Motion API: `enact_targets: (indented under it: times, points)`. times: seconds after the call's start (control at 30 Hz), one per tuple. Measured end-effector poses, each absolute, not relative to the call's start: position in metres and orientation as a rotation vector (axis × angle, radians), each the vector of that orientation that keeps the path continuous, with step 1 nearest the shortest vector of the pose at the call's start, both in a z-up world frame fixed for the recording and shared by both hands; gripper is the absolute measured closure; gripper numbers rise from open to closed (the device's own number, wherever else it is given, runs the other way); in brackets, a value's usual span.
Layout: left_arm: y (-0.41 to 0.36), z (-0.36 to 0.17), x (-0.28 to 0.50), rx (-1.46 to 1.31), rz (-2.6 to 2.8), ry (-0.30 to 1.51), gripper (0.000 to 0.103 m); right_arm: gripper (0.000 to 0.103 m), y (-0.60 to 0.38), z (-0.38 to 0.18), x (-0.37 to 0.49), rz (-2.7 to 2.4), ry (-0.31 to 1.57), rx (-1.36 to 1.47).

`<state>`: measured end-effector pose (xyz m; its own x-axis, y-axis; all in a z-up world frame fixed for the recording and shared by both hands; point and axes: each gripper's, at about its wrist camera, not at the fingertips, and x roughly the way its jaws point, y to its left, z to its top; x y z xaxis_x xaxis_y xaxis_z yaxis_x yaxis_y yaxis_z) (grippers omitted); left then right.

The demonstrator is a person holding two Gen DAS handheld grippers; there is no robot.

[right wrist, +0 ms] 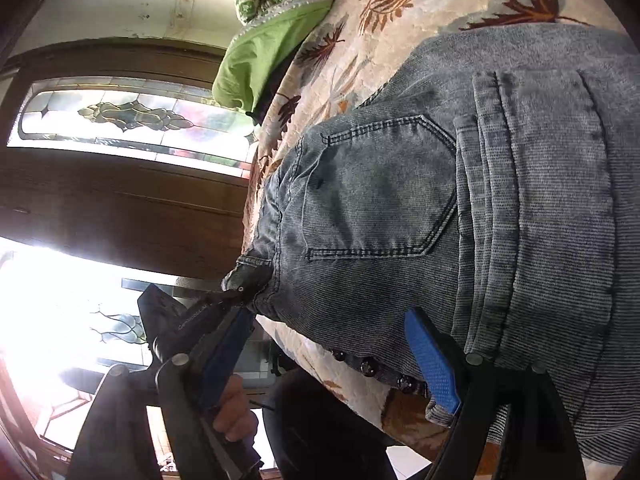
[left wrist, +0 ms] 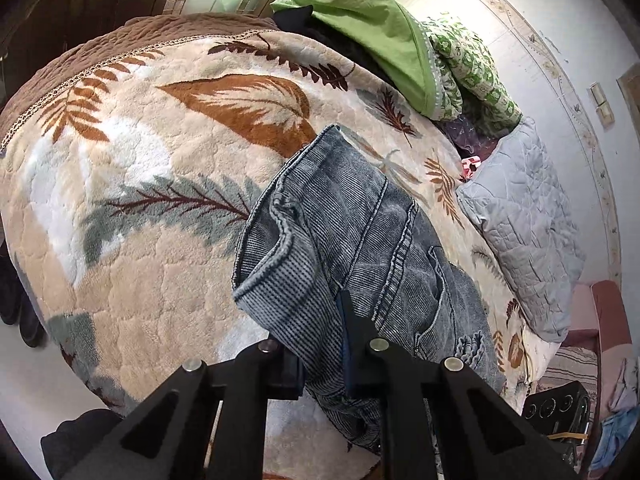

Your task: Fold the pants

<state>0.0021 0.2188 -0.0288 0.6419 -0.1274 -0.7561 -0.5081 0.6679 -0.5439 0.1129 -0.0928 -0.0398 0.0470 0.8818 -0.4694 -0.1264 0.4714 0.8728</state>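
Observation:
Grey-blue denim pants lie folded on a leaf-patterned blanket on a bed. My left gripper is shut on a fold of the pants near their front edge, with cloth bunched between its fingers. In the right wrist view the pants fill the right side, back pocket up. My right gripper is open, its blue pads wide apart around the waistband edge. The left gripper shows there too, pinching the waistband corner, with a hand behind it.
A green cloth and a green-patterned quilt are piled at the bed's far side. A grey quilted pillow lies at the right. A dark wooden door with stained glass stands beyond the bed.

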Motion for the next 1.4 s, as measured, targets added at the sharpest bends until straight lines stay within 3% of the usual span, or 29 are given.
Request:
enact_targets:
  times: [0.13,0.4,0.7,0.9,1.1,1.23,1.33,1.4]
  points:
    - [0.216,-0.021,0.003,-0.812,0.259,0.869,0.089,0.02,-0.081,-0.045,0.115,0.891,1.352,0.679]
    - [0.151,0.049,0.013,-0.503,0.239,0.751,0.09,0.02,-0.177,0.0,0.097,0.726,1.08,0.705]
    - [0.022,0.101,0.011,-0.145,0.053,0.65,0.093,0.02,-0.302,-0.01,0.077,0.522,0.906,0.804]
    - [-0.061,0.081,0.009,-0.011,-0.096,0.696,0.095,0.02,-0.338,-0.016,0.072,0.474,0.84,0.896]
    - [-0.129,0.015,0.022,0.128,-0.191,0.859,0.095,0.02,-0.363,-0.031,0.069,0.437,0.837,0.978]
    - [-0.147,-0.02,0.033,0.162,-0.221,0.986,0.087,0.02,-0.369,-0.04,0.07,0.423,0.855,1.005]
    - [-0.139,0.0,0.024,0.078,-0.327,0.979,0.069,0.02,-0.369,-0.045,0.072,0.423,0.88,1.007]
    - [-0.123,0.019,0.017,0.0,-0.372,0.956,0.068,0.02,-0.369,-0.047,0.073,0.422,0.886,1.01]
